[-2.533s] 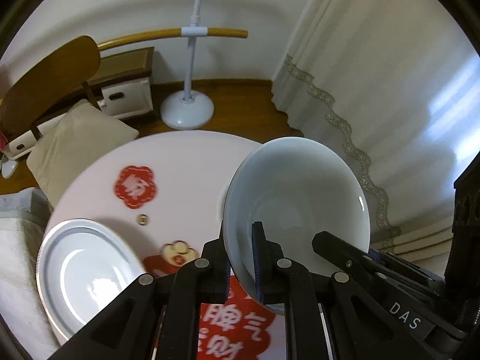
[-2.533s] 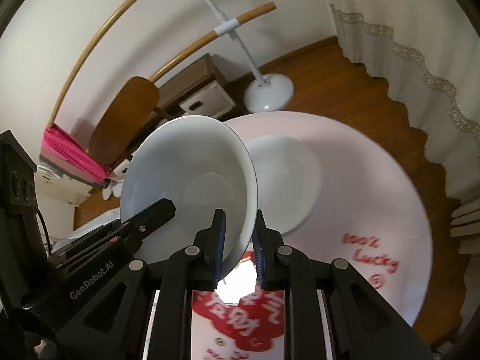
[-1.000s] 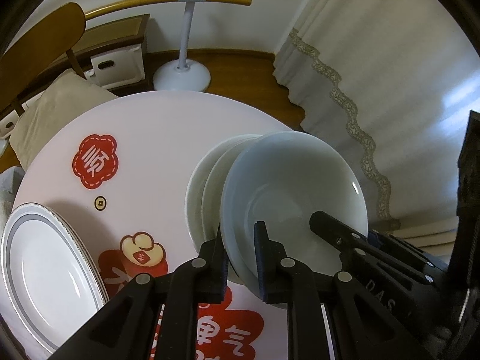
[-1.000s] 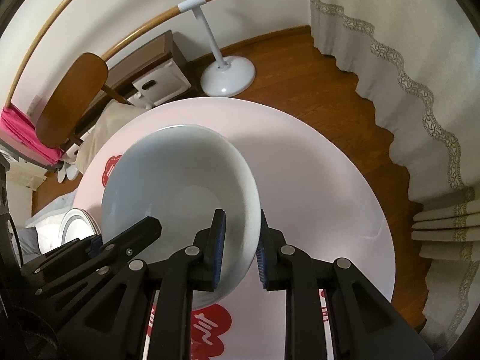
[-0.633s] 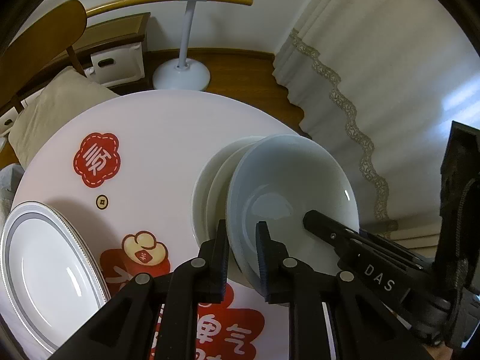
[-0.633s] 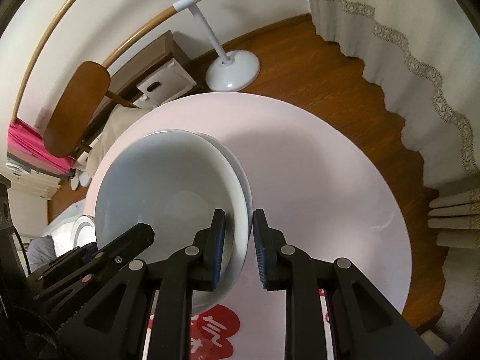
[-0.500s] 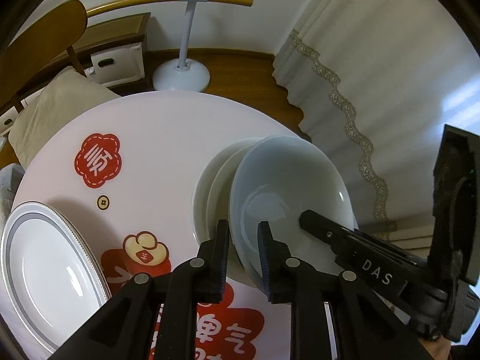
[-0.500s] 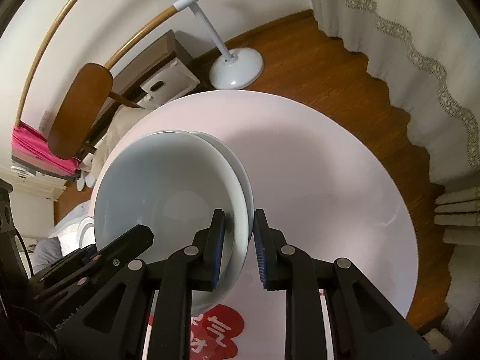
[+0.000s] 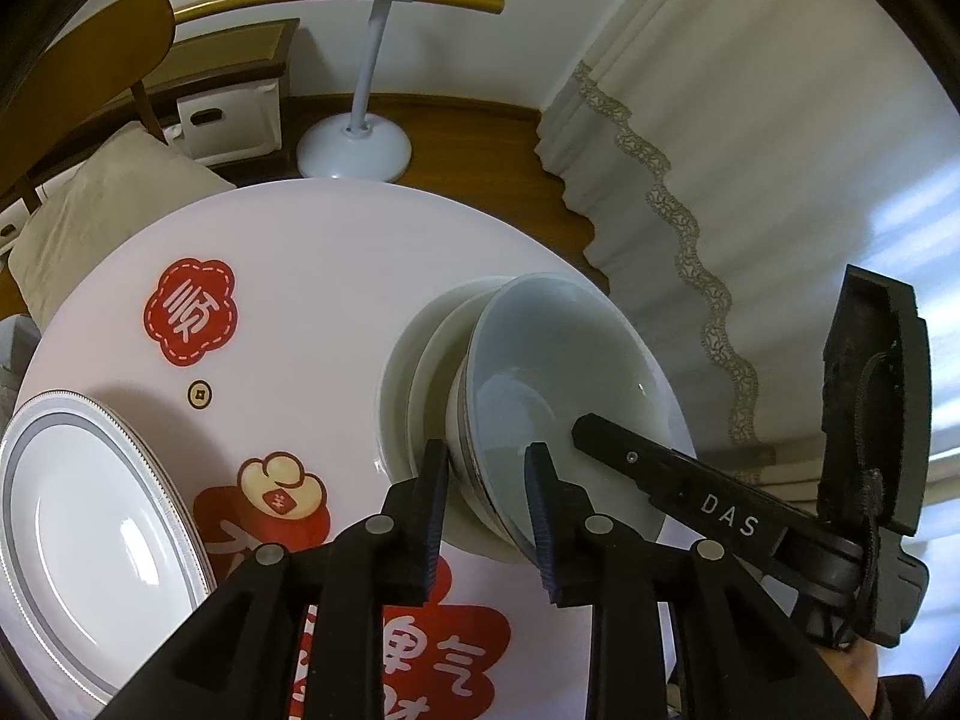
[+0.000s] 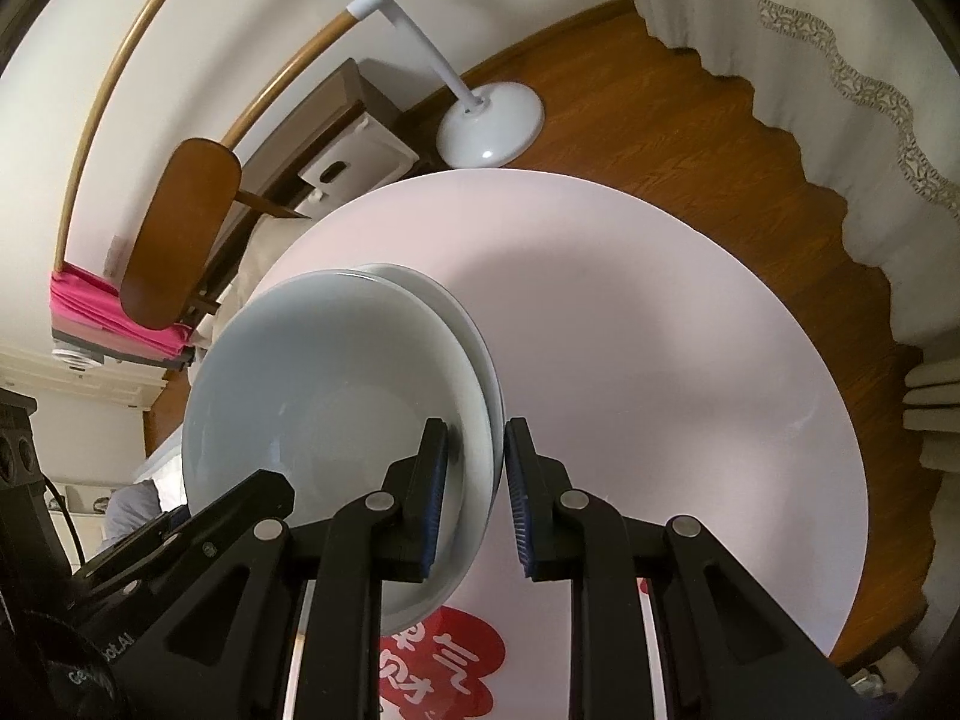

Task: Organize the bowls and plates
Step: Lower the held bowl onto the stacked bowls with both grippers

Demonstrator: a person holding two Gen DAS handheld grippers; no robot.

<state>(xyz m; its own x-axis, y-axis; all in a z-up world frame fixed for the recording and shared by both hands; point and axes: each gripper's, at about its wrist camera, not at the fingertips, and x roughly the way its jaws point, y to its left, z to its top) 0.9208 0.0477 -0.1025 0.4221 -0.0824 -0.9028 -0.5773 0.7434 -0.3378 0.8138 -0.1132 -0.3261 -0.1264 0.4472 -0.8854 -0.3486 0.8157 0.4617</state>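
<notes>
A pale blue-white bowl point(image 9: 558, 372) sits on a stack of white bowls point(image 9: 414, 384) on the round white table point(image 9: 312, 276). My left gripper point(image 9: 487, 483) is open, its jaws straddling the bowl's near rim without touching. My right gripper point(image 10: 475, 468) is open too, jaws either side of the bowl's point(image 10: 324, 384) right rim. The lower bowl's rim point(image 10: 474, 342) peeks out beneath. A silver-rimmed plate point(image 9: 84, 546) lies at the table's left edge. The right gripper's body point(image 9: 720, 516) crosses the left wrist view.
Red festive stickers point(image 9: 189, 312) decorate the table. Beyond its far edge stand a white lamp base point(image 9: 354, 147), a wooden chair point(image 10: 180, 234), a cushion point(image 9: 102, 210) and a low cabinet point(image 9: 228, 114). Curtains point(image 9: 750, 180) hang at right over wooden floor point(image 10: 672, 138).
Both grippers lowered the bowl onto the stack, then opened; the jaws now stand apart from the rim.
</notes>
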